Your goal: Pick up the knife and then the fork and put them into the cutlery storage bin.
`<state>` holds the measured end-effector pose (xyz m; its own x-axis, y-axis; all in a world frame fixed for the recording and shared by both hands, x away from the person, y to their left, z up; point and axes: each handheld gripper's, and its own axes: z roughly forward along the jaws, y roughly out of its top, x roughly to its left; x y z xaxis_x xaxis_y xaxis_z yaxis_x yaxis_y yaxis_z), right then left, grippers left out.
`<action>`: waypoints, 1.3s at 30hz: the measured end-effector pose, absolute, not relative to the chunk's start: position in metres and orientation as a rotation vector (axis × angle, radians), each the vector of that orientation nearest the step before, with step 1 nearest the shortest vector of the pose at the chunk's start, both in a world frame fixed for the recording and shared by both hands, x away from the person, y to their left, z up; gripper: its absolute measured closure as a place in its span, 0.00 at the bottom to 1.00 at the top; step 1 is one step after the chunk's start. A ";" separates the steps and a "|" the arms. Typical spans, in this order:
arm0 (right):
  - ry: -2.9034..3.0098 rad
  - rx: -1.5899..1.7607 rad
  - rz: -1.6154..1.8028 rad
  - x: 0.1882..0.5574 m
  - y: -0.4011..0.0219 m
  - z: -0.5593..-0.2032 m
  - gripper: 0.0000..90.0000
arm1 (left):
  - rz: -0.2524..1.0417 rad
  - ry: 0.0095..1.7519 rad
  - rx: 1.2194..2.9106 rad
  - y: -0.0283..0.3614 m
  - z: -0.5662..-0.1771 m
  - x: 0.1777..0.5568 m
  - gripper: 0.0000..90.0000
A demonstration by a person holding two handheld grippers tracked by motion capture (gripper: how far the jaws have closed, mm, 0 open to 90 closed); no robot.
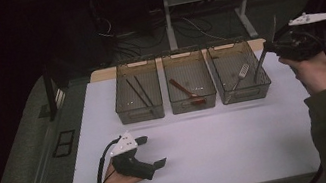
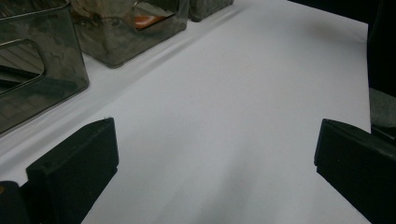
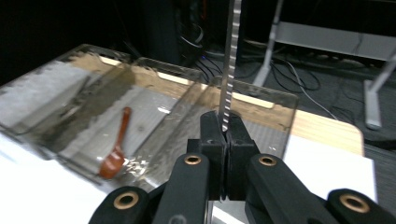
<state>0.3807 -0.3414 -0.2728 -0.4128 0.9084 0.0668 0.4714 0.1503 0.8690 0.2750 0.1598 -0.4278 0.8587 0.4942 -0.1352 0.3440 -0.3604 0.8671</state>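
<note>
Right gripper view: a serrated steel knife (image 3: pixel 230 60) stands upright, clenched between the right tool (image 3: pixel 223 135) above the bins; the left tool (image 1: pixel 149 150) is released.

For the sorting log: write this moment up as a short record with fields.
surface: white table
bins: three clear bins in a row
left bin: chopsticks
middle bin: brown spoon
right bin: fork
left gripper: jaws wide apart, nothing between them, low over the table
right gripper: jaws shut on a serrated knife, held beside the right bin
</note>
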 end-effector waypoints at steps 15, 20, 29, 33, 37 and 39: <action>2.121 1.420 0.891 0.433 -0.342 -0.316 0.98 | 0.149 0.587 1.989 0.157 -0.428 0.274 0.00; 2.133 1.426 0.905 0.441 -0.340 -0.330 0.99 | 0.139 0.580 1.996 0.156 -0.430 0.274 0.00; 2.108 1.426 0.923 0.463 -0.323 -0.347 0.98 | 0.138 0.577 1.999 0.156 -0.429 0.274 0.00; 2.114 1.432 0.902 0.473 -0.313 -0.360 0.98 | 0.137 0.573 2.002 0.156 -0.430 0.274 0.00; 2.128 1.448 0.911 0.479 -0.305 -0.368 0.96 | 0.136 0.573 2.001 0.156 -0.430 0.275 0.00; 2.138 1.448 0.904 0.480 -0.301 -0.372 0.95 | 0.137 0.573 2.000 0.157 -0.430 0.275 0.00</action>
